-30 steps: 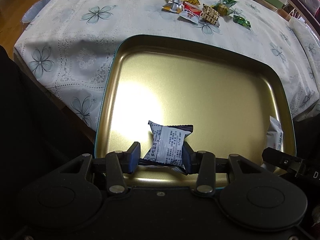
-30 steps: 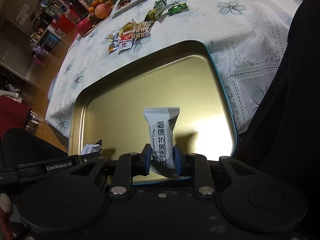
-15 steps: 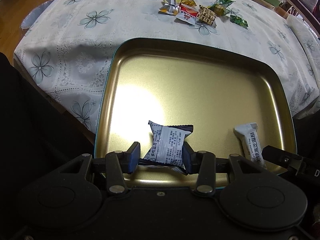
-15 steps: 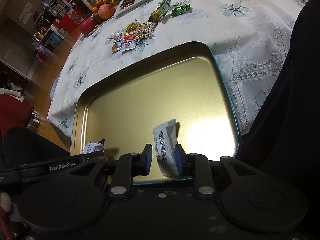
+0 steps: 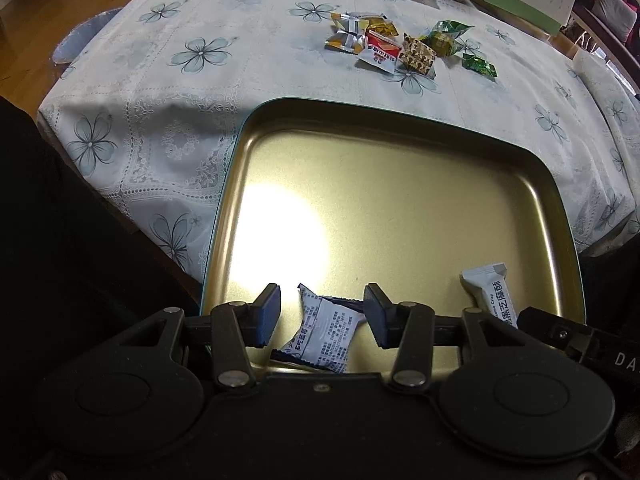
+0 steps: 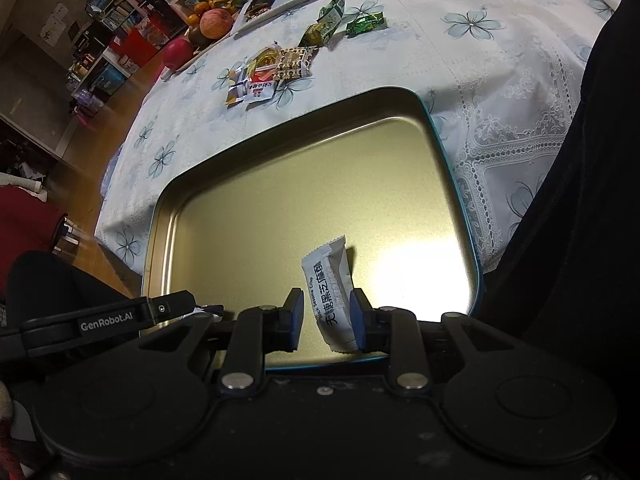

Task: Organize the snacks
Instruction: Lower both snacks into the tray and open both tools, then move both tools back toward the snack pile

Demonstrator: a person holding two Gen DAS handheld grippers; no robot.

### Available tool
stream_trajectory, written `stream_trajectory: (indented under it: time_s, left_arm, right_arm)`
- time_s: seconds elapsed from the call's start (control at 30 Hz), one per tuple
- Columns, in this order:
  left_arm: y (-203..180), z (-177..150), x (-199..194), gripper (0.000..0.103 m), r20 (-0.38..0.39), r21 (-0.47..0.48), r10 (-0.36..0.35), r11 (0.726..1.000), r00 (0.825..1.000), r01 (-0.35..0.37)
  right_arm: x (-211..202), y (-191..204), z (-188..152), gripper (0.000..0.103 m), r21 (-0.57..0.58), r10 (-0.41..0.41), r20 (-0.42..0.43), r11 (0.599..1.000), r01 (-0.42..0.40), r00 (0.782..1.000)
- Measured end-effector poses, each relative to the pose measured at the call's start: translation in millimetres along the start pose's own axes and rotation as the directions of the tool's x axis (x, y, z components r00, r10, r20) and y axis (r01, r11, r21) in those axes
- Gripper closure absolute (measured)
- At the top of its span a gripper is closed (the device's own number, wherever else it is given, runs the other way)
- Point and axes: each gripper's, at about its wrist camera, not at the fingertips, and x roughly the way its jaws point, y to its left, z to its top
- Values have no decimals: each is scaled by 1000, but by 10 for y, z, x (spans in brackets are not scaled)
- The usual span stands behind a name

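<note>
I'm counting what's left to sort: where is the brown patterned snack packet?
In the left wrist view, the brown patterned packet lies on the tablecloth beyond the gold tray, between the red-and-white packet and green packets.

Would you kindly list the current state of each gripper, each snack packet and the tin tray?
Left gripper: jaws opening, pads clear of the packet between them.
Grey packet: lying in the tray.
Right gripper: open; only one pad seems to touch its packet.
White sesame-crisp packet: resting in the tray, tilted.
Gold tray: holds just these two packets.
Loose snacks: still on the tablecloth.
</note>
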Motion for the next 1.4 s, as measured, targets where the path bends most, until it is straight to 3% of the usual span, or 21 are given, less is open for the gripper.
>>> stream_trajectory:
  time_s: [0.6, 0.93, 1.4]
  left_arm:
    - [6, -11, 47, 49, -30, -6, 20, 1000, 999, -20]
    - [5, 69, 107, 49, -109, -8, 11, 1000, 994, -12]
    - [-103, 683, -11, 49, -118, 66, 23, 998, 993, -15]
  right_arm:
    - [-9, 17, 8, 74, 3, -9, -8, 1000, 9, 1000]
    - [31, 20, 201, 72, 42, -21, -70, 999, 24, 997]
    - [92, 228, 766, 69, -39, -20, -174, 999, 13, 985]
